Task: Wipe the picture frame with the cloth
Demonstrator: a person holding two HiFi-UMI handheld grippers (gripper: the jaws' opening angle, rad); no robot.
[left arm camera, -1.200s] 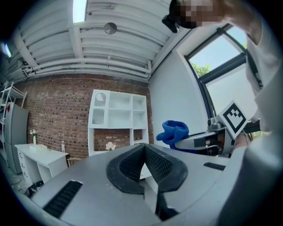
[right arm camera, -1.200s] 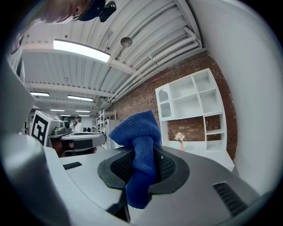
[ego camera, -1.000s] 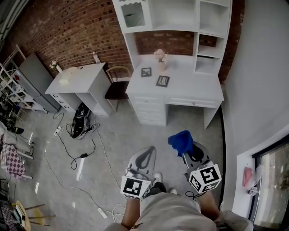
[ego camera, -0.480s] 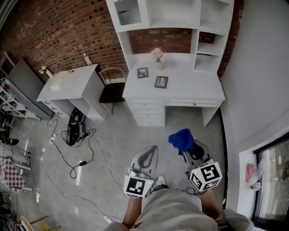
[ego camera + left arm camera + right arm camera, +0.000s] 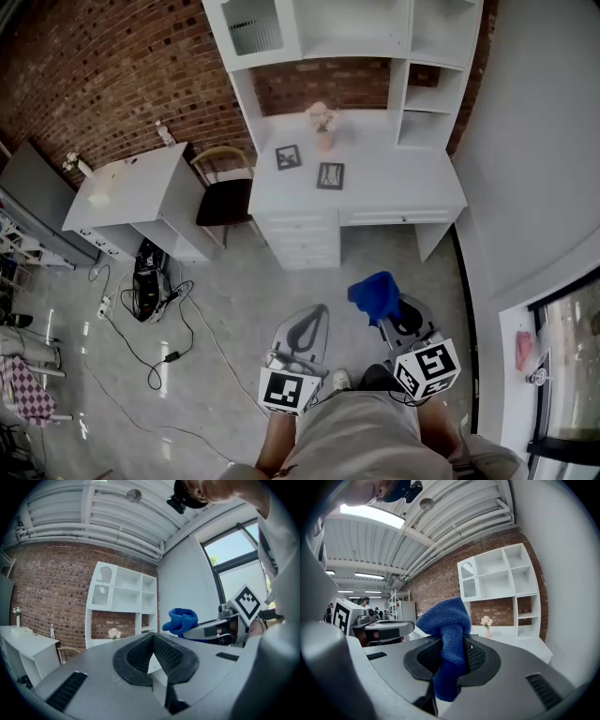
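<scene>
While the right gripper (image 5: 386, 314) pinches the blue cloth (image 5: 373, 291) at lower center, the left gripper (image 5: 314, 314) is closed on nothing; the picture frame (image 5: 330, 175) sits on the desk (image 5: 403, 187) up top.

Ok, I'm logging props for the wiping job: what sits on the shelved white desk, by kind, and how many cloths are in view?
Picture frames: 2
Flower vase: 1
Blue cloth: 1
Total: 4
</scene>
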